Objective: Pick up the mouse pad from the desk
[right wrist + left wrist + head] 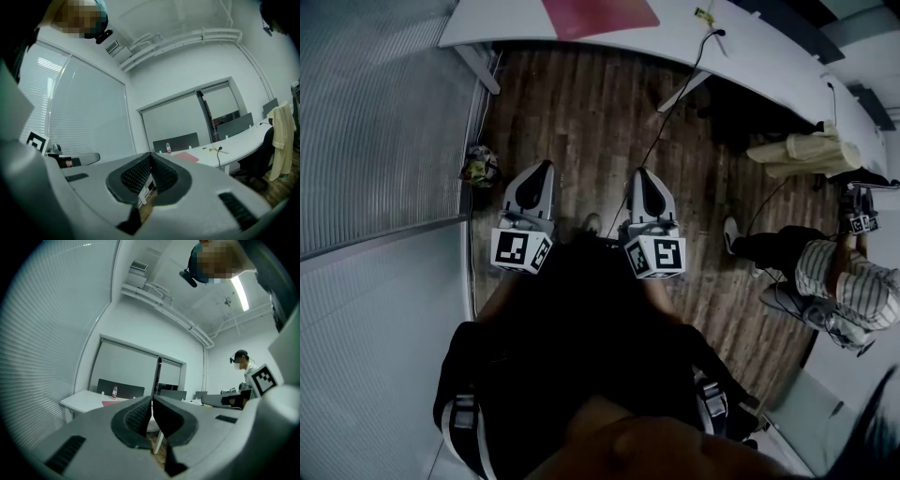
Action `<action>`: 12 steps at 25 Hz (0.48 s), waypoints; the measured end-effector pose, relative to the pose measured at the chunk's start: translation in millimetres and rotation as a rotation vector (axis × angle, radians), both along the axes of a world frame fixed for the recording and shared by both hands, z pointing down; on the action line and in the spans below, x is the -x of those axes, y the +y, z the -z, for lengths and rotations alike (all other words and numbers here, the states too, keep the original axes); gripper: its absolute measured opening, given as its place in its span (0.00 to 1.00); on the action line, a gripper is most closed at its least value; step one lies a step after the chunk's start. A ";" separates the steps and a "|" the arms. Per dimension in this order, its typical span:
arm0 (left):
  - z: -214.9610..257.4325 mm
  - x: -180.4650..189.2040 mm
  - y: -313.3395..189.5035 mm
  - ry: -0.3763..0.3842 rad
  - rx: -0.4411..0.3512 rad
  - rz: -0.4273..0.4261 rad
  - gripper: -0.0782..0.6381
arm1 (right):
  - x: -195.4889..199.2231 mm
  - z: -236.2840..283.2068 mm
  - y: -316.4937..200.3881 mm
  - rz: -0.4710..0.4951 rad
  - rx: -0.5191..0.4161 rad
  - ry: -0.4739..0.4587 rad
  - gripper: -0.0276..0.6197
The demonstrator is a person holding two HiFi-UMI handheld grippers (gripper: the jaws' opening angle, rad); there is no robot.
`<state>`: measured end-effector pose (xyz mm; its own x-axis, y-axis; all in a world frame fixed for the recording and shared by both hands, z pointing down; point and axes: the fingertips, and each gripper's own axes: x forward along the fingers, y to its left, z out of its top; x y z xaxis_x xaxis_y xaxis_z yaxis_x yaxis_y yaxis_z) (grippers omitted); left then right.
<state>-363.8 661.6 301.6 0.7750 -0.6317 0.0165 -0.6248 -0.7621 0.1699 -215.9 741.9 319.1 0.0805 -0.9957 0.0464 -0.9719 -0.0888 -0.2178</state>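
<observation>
In the head view, the left gripper (546, 166) and the right gripper (639, 172) are held level over the wooden floor (581, 112), well short of the desk (506, 19), where the red mouse pad (598, 16) lies flat. In the left gripper view, the jaws are seen pressed together with nothing between them, and the pad lies far ahead near a bottle (115, 391). In the right gripper view, the jaws are likewise closed and empty. The desk should be approached first and one pair of jaws opened. The pad is best taken by its edge, since a thin flat pad probably offers little else to grip.
</observation>
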 end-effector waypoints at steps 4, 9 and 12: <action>1.8 -25.7 -0.3 -0.004 0.000 0.020 0.12 | -25.0 -3.5 0.2 0.023 0.007 0.002 0.04; 0.2 -52.6 -1.3 -0.006 0.001 0.058 0.12 | -51.0 -8.8 -2.9 0.080 0.016 0.005 0.04; -0.4 -61.7 0.8 -0.015 -0.005 0.085 0.12 | -66.0 -13.4 -3.6 0.106 0.018 0.010 0.04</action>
<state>-302.1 662.4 302.0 0.7183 -0.6953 0.0246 -0.6898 -0.7070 0.1562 -150.0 738.4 332.5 -0.0251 -0.9977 0.0636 -0.9782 0.0114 -0.2071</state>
